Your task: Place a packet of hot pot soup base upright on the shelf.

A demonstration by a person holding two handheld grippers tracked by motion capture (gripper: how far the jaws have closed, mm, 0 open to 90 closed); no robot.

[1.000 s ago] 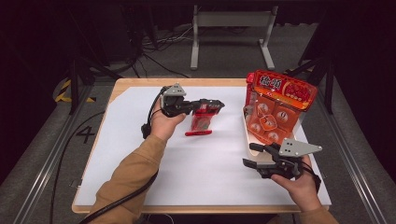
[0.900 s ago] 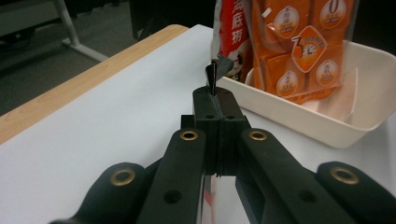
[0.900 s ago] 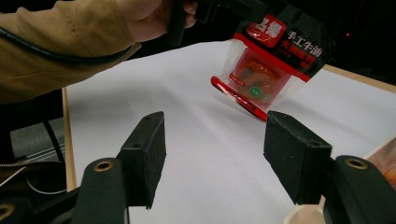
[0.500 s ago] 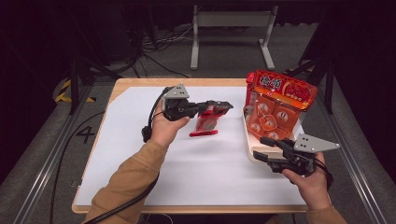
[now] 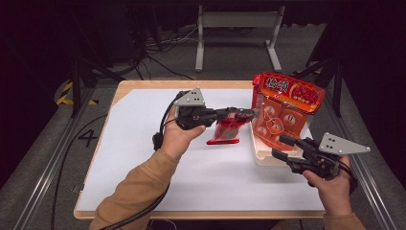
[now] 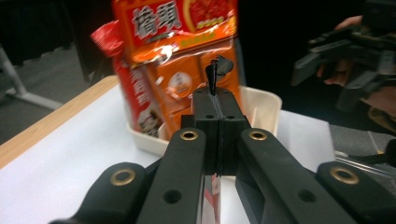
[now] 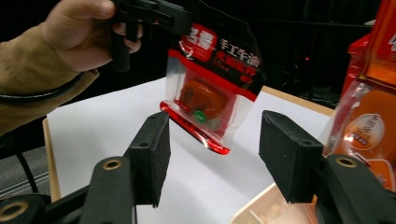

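Observation:
My left gripper (image 5: 241, 114) is shut on the top edge of a red clear-window pouch (image 5: 225, 132), which hangs just above the white table sheet. Its fingertips nearly reach the tall orange snack bag (image 5: 282, 108) standing in a cream tray (image 5: 261, 155). In the left gripper view the jaws (image 6: 218, 100) pinch the pouch's thin dark edge (image 6: 215, 70). My right gripper (image 5: 283, 146) hovers at the tray's near corner. Its jaws have just been closing a little but stand open with nothing between the pads (image 7: 152, 154). The pouch (image 7: 210, 93) hangs beyond them.
The white sheet (image 5: 143, 143) covers a wooden table with its edges near on all sides. A metal stand (image 5: 234, 28) and cables lie on the floor behind. The orange bag (image 7: 369, 116) rises close on the right in the right gripper view.
My left gripper has lifted the pouch off the sheet and carried it right, toward the orange bag. My right gripper has drifted right and slightly up, jaws a little narrower.

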